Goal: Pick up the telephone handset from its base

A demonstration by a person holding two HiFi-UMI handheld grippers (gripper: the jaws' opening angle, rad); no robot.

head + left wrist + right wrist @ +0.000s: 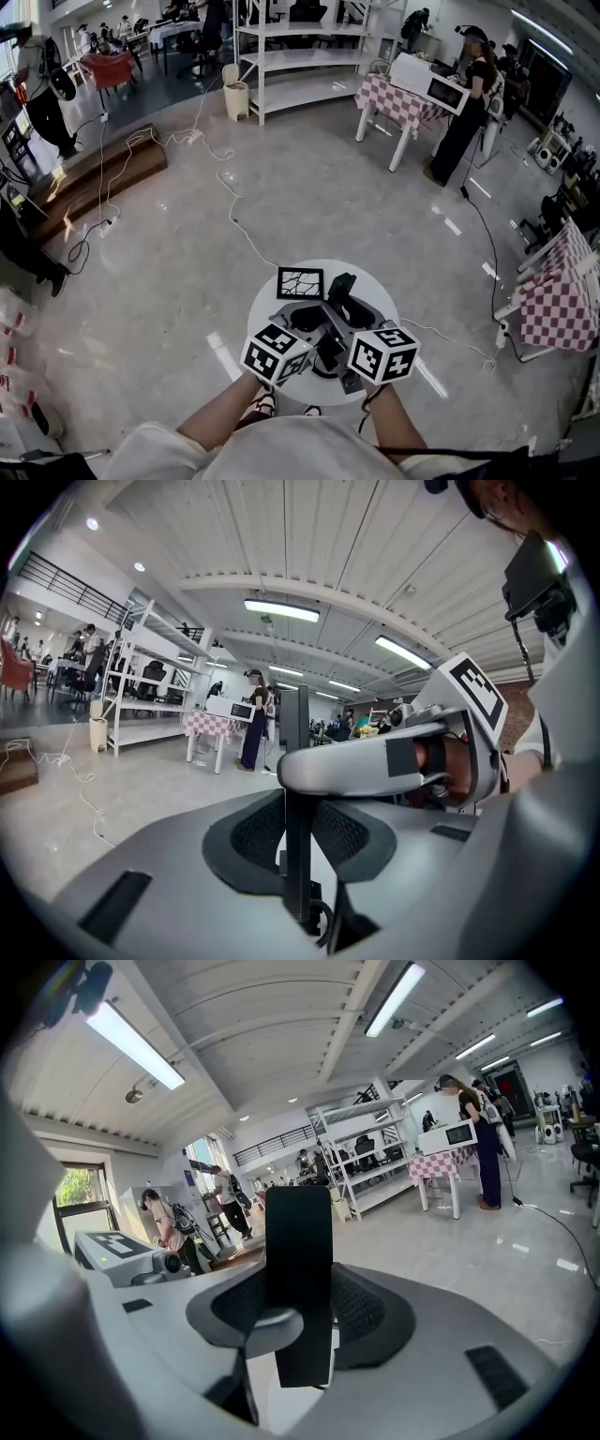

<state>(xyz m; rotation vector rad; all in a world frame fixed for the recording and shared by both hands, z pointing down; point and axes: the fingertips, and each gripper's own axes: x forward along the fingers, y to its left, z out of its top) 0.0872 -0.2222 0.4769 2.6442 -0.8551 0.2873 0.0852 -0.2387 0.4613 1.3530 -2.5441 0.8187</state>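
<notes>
The black, flat telephone handset [339,284] stands upright on the small round white table [375,286]. I cannot make out its base. In the left gripper view the handset [295,714] is edge-on, and my left gripper [295,855] is shut across its thin sides. The right gripper view shows the handset's broad face [298,1241], with my right gripper [300,1335] shut across its width. One right jaw crosses in front of the handset in the left gripper view. From above, the left gripper [317,314] and right gripper [351,307] meet at the handset from the near side.
A square black-and-white marker tile [300,282] lies on the table to the left of the handset. Cables [234,211] trail over the shiny floor. A checkered table [398,101], white shelving [300,56] and several people stand farther off.
</notes>
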